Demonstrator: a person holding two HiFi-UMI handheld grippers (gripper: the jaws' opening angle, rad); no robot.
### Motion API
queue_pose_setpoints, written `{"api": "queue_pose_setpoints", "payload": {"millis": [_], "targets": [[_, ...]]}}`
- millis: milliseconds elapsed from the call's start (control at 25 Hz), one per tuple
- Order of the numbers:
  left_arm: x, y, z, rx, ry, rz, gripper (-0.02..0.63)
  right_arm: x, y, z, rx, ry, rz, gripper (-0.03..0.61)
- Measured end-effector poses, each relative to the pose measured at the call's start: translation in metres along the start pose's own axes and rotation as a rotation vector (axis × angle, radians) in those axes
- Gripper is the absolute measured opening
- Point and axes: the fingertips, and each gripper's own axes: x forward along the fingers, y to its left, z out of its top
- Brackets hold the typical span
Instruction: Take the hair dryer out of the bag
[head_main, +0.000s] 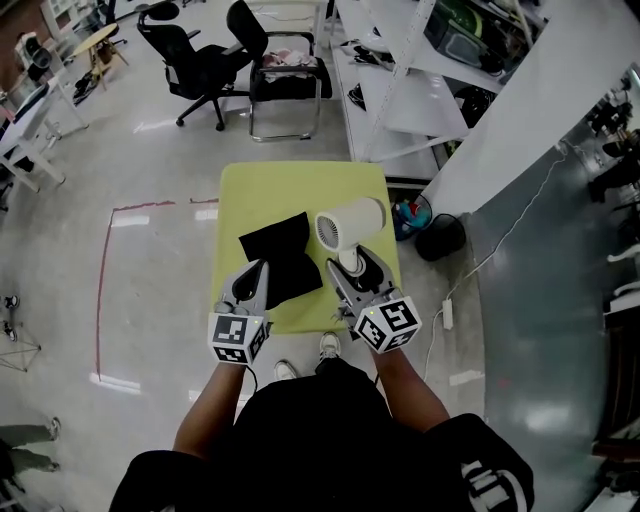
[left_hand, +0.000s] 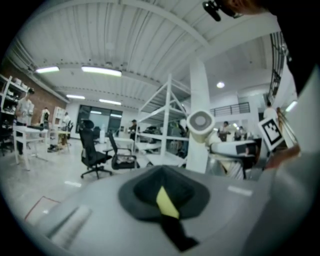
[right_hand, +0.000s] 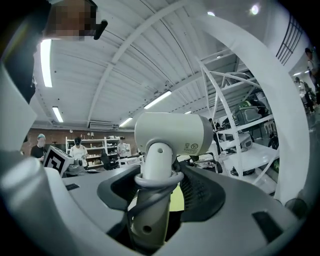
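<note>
The white hair dryer (head_main: 350, 222) is out of the bag, with my right gripper (head_main: 352, 268) shut on its handle and its round barrel upright above the jaws. In the right gripper view the hair dryer (right_hand: 170, 132) fills the middle, its cord looped round the handle between my right gripper's (right_hand: 157, 192) pads. The black bag (head_main: 280, 255) lies flat on the yellow-green table (head_main: 290, 190). My left gripper (head_main: 262, 272) hangs over the bag's left lower edge. In its own view my left gripper (left_hand: 162, 200) is shut with nothing held, and the dryer (left_hand: 200, 122) shows at the right.
Two black office chairs (head_main: 200, 65) stand beyond the table. White shelving (head_main: 400, 90) runs along the right, with a black bin (head_main: 440, 237) and a blue basket (head_main: 412, 212) at its foot. Red tape (head_main: 105, 290) marks the floor at the left.
</note>
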Motion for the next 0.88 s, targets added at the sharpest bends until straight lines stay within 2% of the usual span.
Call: {"api": "queue_pose_setpoints", "payload": {"millis": [200,480,880], "targets": [[-0.005,0.002,0.008,0.006,-0.012,-0.003,0.008,0.001,0.002,0.006,-0.004,-0.014,-0.017,0.244],[-0.01,-0.01,0.021,0.028,-0.05,-0.058,0.009,-0.003,0.006,0.008,-0.01,-0.016,-0.03,0.244],[-0.01,-0.017,0.023,0.041,-0.046,-0.062,0.009,-0.007,0.003,0.007,-0.014,-0.007,-0.04,0.244]]}}
